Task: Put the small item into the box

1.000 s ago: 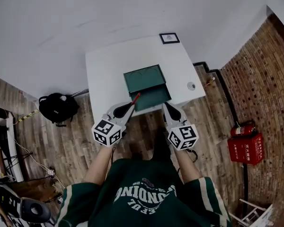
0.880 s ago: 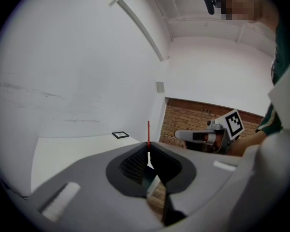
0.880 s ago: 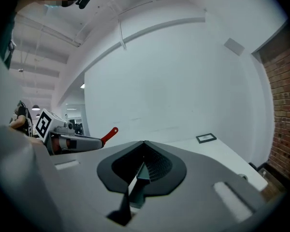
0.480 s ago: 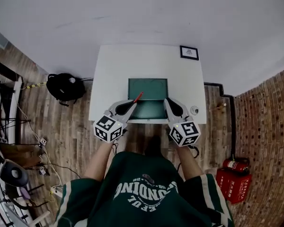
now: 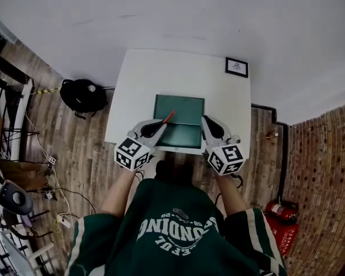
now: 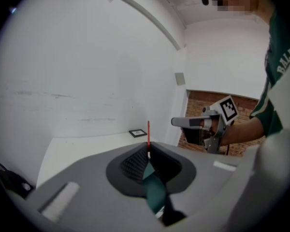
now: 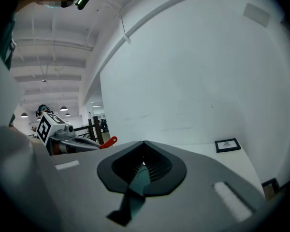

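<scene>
Soft, even indoor light throws no hard shadows, and the white desk [image 5: 138,91] ahead of the claws is bright, almost washed out. The head view bows strongly at its edges. Both claw views are round with black borders. The left claw [image 6: 148,151] and right claw [image 7: 144,144] blur near the lens, yet the red item [image 6: 148,132] at the left tip looks crisp. Ceiling lamps [image 7: 64,108] glow left of the right claw.

Dark green jersey [image 5: 175,234], white lettering; white-striped sleeves [image 5: 87,247]; grey left gripper [image 5: 163,122] and right gripper [image 5: 205,120], each bearing a black-and-white marker cube [image 5: 131,153].
</scene>
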The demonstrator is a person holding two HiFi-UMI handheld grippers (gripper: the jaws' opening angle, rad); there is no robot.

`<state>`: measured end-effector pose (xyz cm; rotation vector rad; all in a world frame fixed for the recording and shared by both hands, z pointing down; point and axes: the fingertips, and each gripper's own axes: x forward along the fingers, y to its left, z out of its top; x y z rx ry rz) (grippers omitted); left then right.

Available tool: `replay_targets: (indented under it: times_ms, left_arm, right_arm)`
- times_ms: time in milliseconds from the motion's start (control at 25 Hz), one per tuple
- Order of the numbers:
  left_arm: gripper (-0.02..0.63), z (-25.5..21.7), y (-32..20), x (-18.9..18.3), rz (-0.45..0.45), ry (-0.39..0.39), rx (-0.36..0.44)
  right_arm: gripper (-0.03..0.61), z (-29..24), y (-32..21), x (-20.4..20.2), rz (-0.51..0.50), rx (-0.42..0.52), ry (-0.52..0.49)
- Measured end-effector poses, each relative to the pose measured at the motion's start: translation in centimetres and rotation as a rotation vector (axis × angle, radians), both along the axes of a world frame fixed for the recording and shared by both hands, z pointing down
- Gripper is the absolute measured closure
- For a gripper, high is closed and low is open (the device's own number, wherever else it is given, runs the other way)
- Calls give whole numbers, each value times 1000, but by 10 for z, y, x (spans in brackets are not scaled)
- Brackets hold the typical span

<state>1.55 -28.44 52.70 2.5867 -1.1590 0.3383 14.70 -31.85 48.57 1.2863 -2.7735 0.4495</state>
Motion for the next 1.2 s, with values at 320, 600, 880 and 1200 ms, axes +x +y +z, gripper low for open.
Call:
replay_targets:
  times_ms: [320, 600, 880, 1200]
  left_arm:
    - [549, 49, 1, 18, 105, -119, -86]
    - [549, 120, 24, 41, 267, -322, -186]
    - [549, 167, 20, 54, 346, -426, -251]
    - [549, 218, 18, 64, 412, -581, -327]
  right_arm:
    - [577, 11, -8, 7, 23, -28, 5]
    - [577, 31, -1, 16, 54, -79, 15]
    - [577, 39, 4, 26, 102, -103, 19]
    - [577, 43, 11, 40, 159, -115, 27]
